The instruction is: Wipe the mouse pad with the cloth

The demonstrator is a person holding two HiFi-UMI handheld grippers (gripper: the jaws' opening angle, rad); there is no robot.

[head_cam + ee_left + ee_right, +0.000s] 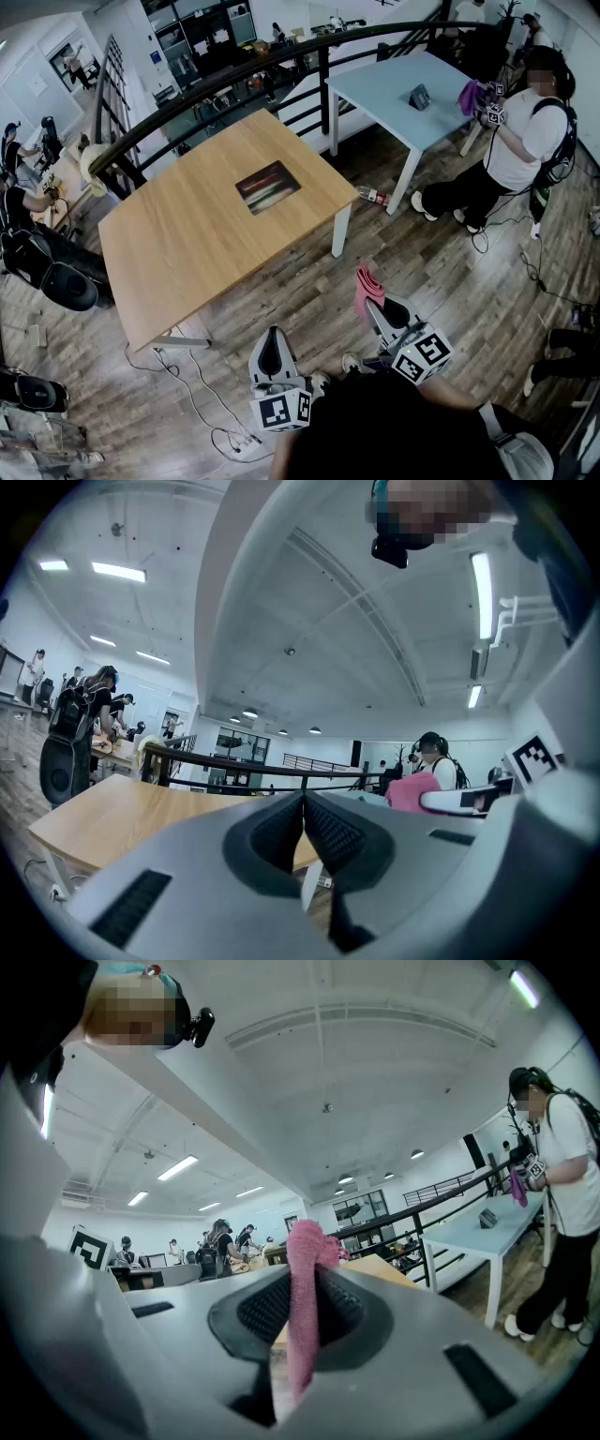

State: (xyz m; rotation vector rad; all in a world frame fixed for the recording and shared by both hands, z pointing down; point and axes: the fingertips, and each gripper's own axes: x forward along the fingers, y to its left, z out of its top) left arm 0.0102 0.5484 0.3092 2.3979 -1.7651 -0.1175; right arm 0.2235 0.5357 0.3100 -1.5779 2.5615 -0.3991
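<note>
Pink cloth (367,284) sits pinched in the right gripper (382,317); the left gripper (272,351) is closed on nothing. Wiping not yet begun — the mouse pad (268,186) lies at twelve o'clock on the table (169,244), well apart, so the next move is probably an approach.

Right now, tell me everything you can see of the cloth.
The cloth is pink and soft-looking, bunched into a narrow fold. The right gripper is shut on it. Its rounded top sticks out past the tips, and its lower end hangs between the jaws. It is held over the floor, short of the table, touching nothing else.
</note>
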